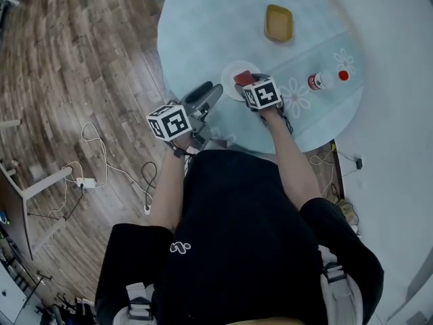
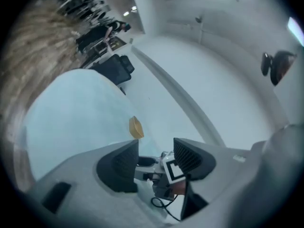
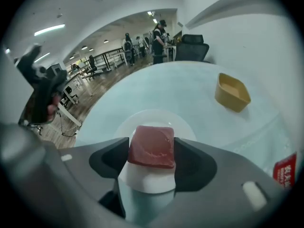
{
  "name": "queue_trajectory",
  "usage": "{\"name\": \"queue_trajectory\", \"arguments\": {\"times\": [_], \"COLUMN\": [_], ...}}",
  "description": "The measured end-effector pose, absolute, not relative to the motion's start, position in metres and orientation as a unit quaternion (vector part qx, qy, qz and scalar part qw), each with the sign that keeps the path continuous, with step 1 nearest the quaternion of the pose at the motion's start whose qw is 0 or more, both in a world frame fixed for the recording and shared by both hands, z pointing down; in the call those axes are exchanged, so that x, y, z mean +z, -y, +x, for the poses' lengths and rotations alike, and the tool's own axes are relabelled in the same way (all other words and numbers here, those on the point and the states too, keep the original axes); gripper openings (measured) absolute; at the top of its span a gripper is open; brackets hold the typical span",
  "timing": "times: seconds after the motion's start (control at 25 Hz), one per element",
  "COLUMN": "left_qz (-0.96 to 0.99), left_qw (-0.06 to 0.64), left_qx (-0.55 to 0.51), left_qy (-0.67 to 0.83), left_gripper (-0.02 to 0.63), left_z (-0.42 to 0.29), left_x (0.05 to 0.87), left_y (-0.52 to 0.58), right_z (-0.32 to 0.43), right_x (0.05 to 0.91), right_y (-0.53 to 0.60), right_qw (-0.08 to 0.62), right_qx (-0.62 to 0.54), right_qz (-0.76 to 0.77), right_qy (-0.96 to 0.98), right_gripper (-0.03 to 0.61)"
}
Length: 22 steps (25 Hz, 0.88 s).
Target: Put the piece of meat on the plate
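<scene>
Plate half hidden beneath meat and right claw.

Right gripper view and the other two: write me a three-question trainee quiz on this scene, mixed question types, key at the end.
1. True or false: the left tongs stand open with nothing between them.
2. Pick one: what sits between the right tongs? A) bottle B) piece of meat C) yellow dish
3. Short answer: what colour is the plate just beyond the right tongs?

Key: 1 true; 2 B; 3 white.
</scene>
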State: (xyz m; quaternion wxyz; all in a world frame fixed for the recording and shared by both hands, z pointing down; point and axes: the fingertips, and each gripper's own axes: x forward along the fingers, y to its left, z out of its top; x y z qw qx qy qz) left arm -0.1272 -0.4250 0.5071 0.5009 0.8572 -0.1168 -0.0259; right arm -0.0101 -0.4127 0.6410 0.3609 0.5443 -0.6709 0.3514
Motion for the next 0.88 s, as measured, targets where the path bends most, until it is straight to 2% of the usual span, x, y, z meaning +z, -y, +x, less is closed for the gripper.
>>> {"name": "queue_trajectory", "arguments": {"times": [0.08, 0.24, 0.4, 0.44, 0.48, 0.52, 0.56, 0.64, 0.8, 0.84, 0.88], "left_qz": [0.833, 0.811, 0.77, 0.757, 0.75, 0.748, 0.748, 0.752, 0.753, 0.754, 0.756], "left_qw": [0.545, 0.582, 0.626, 0.636, 0.638, 0.634, 0.63, 0.622, 0.62, 0.62, 0.616], "left_qx": [-0.025, 0.061, 0.056, 0.044, 0.031, 0.018, 0.007, -0.015, -0.076, -0.085, -0.095], "left_qy": [0.087, 0.008, -0.111, -0.143, -0.172, -0.196, -0.211, -0.22, -0.204, -0.2, -0.198], "left_gripper": [0.247, 0.25, 0.25, 0.221, 0.135, 0.097, 0.086, 0.084, 0.084, 0.084, 0.084], "left_z": [-0.114, -0.081, -0.049, -0.045, -0.043, -0.043, -0.045, -0.055, -0.083, -0.091, -0.099], "left_x": [0.523, 0.571, 0.563, 0.553, 0.541, 0.529, 0.52, 0.509, 0.494, 0.491, 0.485], "left_y": [0.437, 0.432, 0.407, 0.397, 0.387, 0.378, 0.37, 0.362, 0.356, 0.348, 0.338], "right_z": [-0.017, -0.039, -0.061, -0.067, -0.073, -0.077, -0.08, -0.084, -0.09, -0.097, -0.107], "right_x": [0.623, 0.585, 0.545, 0.537, 0.531, 0.527, 0.523, 0.512, 0.495, 0.494, 0.491], "right_y": [0.41, 0.404, 0.391, 0.383, 0.375, 0.367, 0.36, 0.351, 0.33, 0.322, 0.313], "right_qw": [0.361, 0.407, 0.457, 0.465, 0.473, 0.478, 0.475, 0.431, 0.247, 0.191, 0.136], "right_qx": [0.31, 0.221, 0.116, 0.094, 0.076, 0.064, 0.06, 0.081, 0.237, 0.288, 0.334], "right_qz": [0.541, 0.5, 0.442, 0.427, 0.415, 0.407, 0.402, 0.408, 0.397, 0.373, 0.339], "right_qy": [0.693, 0.731, 0.763, 0.77, 0.774, 0.776, 0.78, 0.801, 0.852, 0.861, 0.869], "right_gripper": [0.305, 0.304, 0.304, 0.304, 0.305, 0.307, 0.31, 0.317, 0.302, 0.286, 0.244]}}
